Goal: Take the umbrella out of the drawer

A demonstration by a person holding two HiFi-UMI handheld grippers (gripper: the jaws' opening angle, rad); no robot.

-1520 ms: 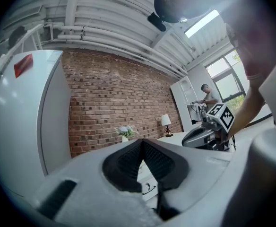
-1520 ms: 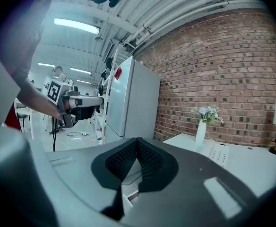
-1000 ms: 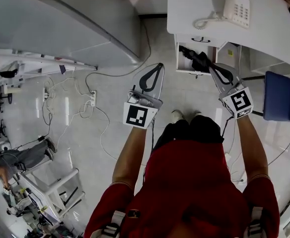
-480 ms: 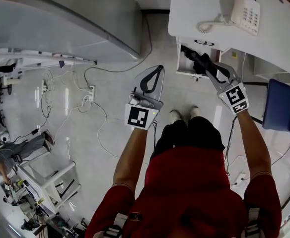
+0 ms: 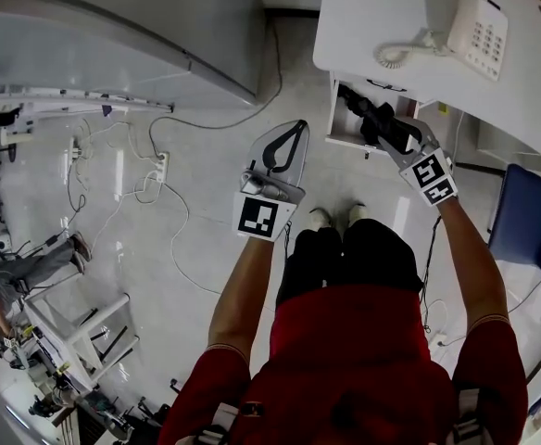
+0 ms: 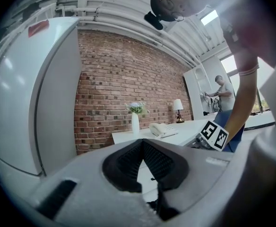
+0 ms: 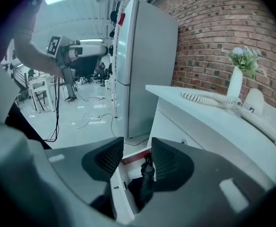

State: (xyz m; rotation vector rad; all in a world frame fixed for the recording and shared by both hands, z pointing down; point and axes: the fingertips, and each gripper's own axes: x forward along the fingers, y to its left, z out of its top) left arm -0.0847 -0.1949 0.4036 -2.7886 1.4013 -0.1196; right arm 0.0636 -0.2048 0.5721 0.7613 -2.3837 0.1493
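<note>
A black folded umbrella (image 5: 367, 111) lies in the open white drawer (image 5: 334, 117) under the desk. My right gripper (image 5: 393, 133) hangs just above the drawer's front end, pointing down into it. Its jaws have just been opening, with a clear gap and no pad pressing on anything. In the right gripper view the umbrella (image 7: 145, 179) shows through that gap, down inside the drawer (image 7: 115, 193), beyond the right gripper (image 7: 137, 148). My left gripper (image 5: 296, 128) is held out over the floor, away from the drawer, its tips together and empty. The left gripper (image 6: 141, 144) looks level toward the desk.
The white desk (image 5: 382, 7) carries a corded phone (image 5: 476, 28), a vase of flowers (image 7: 237, 77) and a lamp (image 6: 178, 105). A grey fridge (image 5: 122, 35) stands to the left. A blue chair (image 5: 530, 225) is at the right. A power strip (image 5: 160, 167) and cables lie on the floor.
Both grippers have come down. The right one has closed in on the drawer's front and its jaws have parted. The left gripper stays shut.
</note>
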